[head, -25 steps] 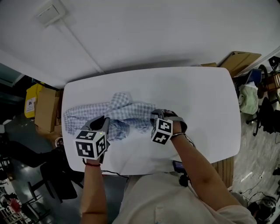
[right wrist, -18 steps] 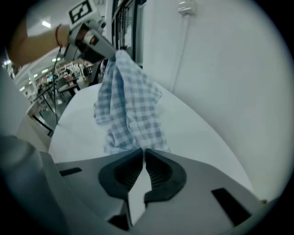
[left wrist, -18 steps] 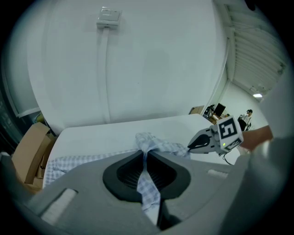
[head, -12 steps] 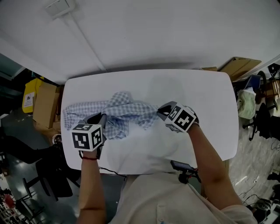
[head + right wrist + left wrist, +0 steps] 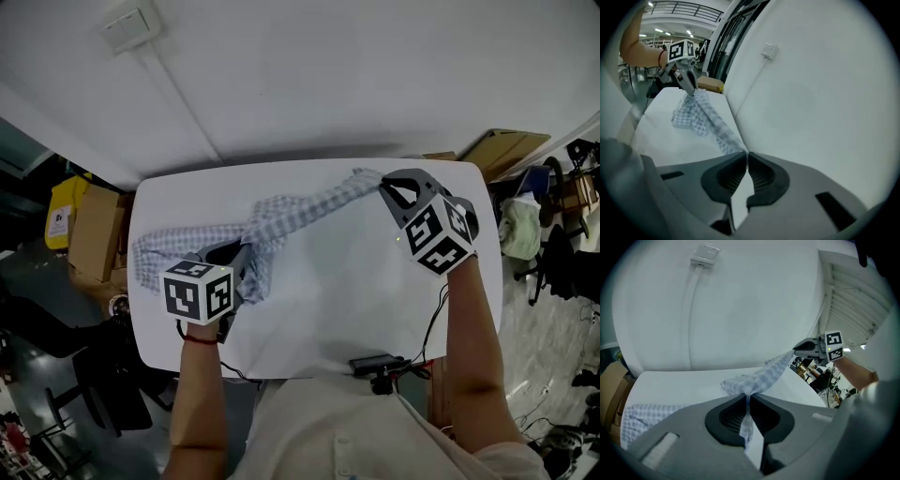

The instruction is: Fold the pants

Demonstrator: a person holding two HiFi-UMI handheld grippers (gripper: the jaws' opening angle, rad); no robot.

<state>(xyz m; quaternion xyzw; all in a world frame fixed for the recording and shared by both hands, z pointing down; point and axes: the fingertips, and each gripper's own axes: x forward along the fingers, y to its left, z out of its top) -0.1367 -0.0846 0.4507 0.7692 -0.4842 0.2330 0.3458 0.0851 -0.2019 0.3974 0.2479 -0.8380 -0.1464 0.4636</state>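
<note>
White wall [image 5: 328,75], white table [image 5: 361,277], cardboard boxes [image 5: 97,239]

The bench [image 5: 356,281] is bare from 3 to 6 o'clock. The pants [image 5: 300,214] stretch across from 9 to 1 o'clock.

No readable text or numbers, only black-and-white square markers on the cubes [image 5: 199,295], yellow container [image 5: 66,197] label illegible.

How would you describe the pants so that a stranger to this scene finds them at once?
Look at the white table by the wall. On its left half lie the pants, blue-and-white checked cloth, one band stretched between the left gripper and the right gripper. No other cloth lies there.
</note>
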